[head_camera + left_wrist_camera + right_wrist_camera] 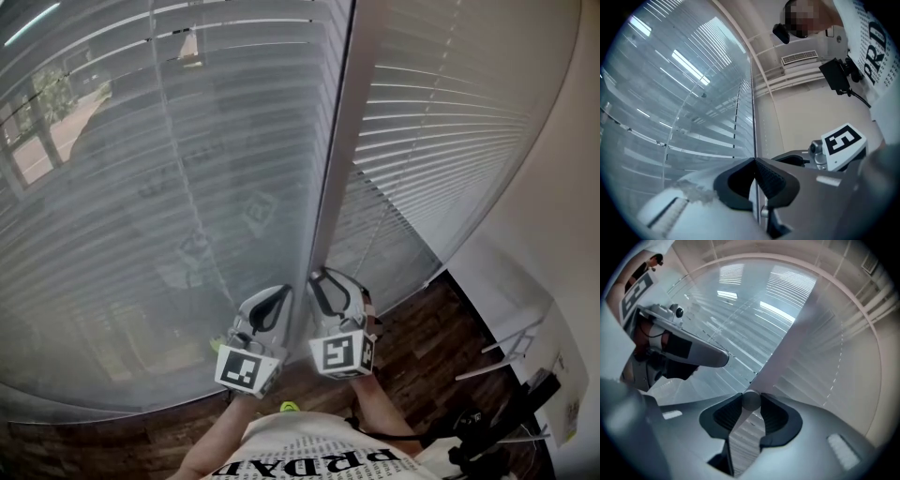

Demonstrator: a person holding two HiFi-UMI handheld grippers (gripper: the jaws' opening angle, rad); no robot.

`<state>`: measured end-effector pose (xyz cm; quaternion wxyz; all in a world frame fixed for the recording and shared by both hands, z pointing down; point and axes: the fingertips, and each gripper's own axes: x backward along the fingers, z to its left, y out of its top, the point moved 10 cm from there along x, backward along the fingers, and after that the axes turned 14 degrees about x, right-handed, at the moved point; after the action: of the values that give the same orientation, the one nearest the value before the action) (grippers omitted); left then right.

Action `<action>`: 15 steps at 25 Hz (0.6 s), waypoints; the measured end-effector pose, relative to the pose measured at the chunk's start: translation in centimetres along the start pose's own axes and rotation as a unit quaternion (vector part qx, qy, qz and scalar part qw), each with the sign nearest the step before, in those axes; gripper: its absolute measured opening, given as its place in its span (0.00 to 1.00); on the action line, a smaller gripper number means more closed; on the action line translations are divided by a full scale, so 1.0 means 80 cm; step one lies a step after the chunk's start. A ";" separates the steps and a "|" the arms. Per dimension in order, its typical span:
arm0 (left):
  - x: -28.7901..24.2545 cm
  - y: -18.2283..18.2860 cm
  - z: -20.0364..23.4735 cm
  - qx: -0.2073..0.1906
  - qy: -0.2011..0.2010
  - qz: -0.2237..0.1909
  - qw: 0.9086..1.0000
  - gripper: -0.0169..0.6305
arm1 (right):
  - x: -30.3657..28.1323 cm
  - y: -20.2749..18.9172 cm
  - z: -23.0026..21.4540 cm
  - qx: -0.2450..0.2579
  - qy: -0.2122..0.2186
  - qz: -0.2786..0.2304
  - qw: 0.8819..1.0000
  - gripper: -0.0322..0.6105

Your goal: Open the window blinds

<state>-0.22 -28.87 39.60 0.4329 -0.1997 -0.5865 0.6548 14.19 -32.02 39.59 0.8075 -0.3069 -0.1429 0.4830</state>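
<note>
The blinds [187,169] hang fully down over both panes, on either side of the upright window frame [333,169]. Their slats lie nearly flat, so the street outside shows only dimly through them. Low down beside the frame, a round wand [751,401] sits between the jaws of the right hand-held gripper [323,281], and both ribbed pads look to be pressed against it. The left hand-held gripper [754,161] is just beside it with its jaw tips brought together. Whether those tips pinch a thin cord I cannot tell. Below both lies the dark wood floor [412,347]. The step in hand seems to be taking hold of the wand. Next, it likely needs twisting about its length with a steady grip, so the slats tilt and let light in.
</note>
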 end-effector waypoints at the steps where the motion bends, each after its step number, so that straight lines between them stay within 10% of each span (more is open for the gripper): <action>1: 0.000 0.000 0.000 -0.001 0.000 -0.001 1.000 0.04 | 0.000 -0.001 -0.001 -0.011 0.000 -0.003 1.000 0.24; 15: 0.000 -0.001 -0.002 -0.002 0.004 -0.003 1.000 0.04 | 0.002 -0.011 -0.009 -0.179 0.004 -0.043 0.983 0.24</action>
<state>-0.08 -28.83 39.63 0.4369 -0.2009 -0.5865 0.6517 15.24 -32.46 39.57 0.7604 -0.4417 -0.2369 0.4131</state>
